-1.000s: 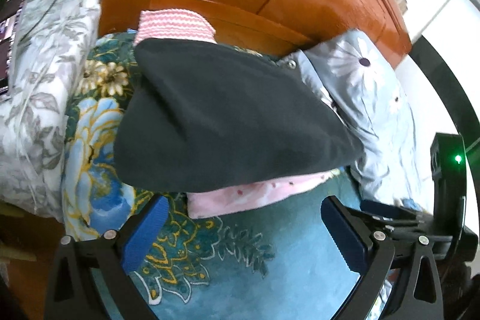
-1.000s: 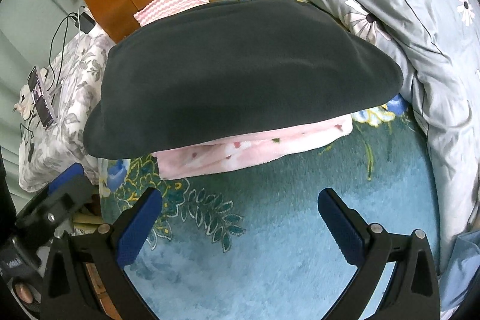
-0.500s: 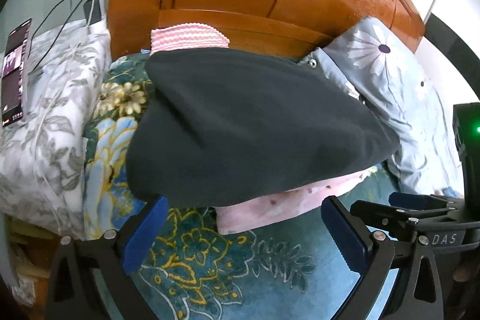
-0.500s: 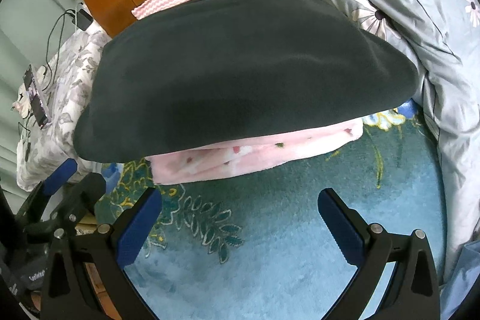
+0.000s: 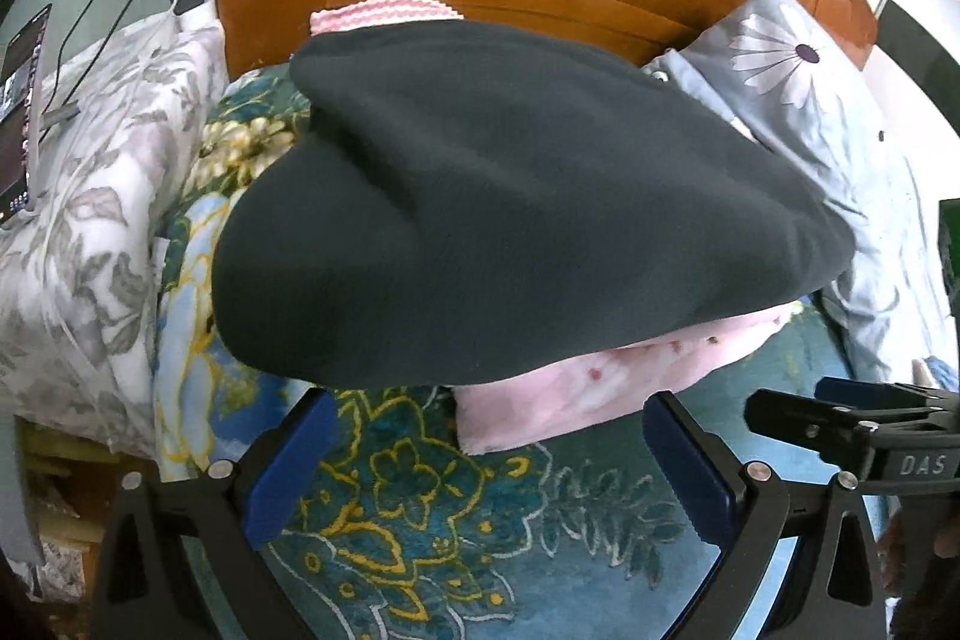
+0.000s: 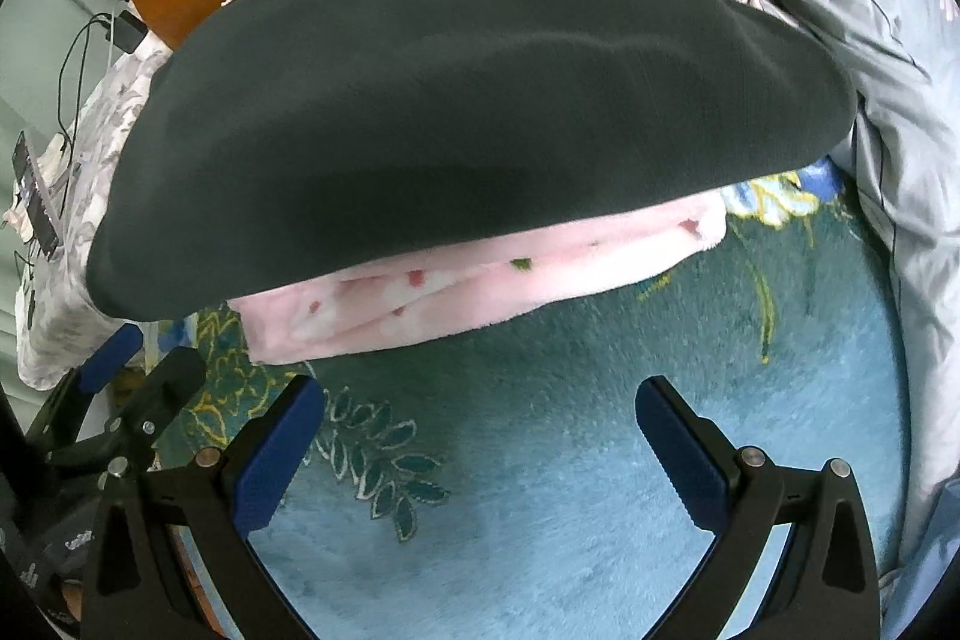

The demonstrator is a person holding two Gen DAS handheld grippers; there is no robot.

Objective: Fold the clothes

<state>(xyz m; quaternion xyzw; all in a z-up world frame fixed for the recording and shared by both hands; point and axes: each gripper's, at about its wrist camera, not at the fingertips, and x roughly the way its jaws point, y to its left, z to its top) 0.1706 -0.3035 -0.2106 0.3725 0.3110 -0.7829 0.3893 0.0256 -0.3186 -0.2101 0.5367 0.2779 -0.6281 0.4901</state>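
Covering most of the teal floral bedspread [image 6: 540,460], a folded dark garment [image 6: 468,100] lies atop a folded pink garment [image 6: 480,280], w/ only the pink's front edge showing. Striped pink cloth [image 5: 387,13] behind is mostly hidden. Left gripper [image 5: 489,460] & right gripper [image 6: 480,451] both spread wide, holding nothing.

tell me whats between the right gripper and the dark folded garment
In the right wrist view, bare teal floral blanket, then the pink fleece garment protruding beneath the dark grey folded garment; the open right gripper holds nothing.
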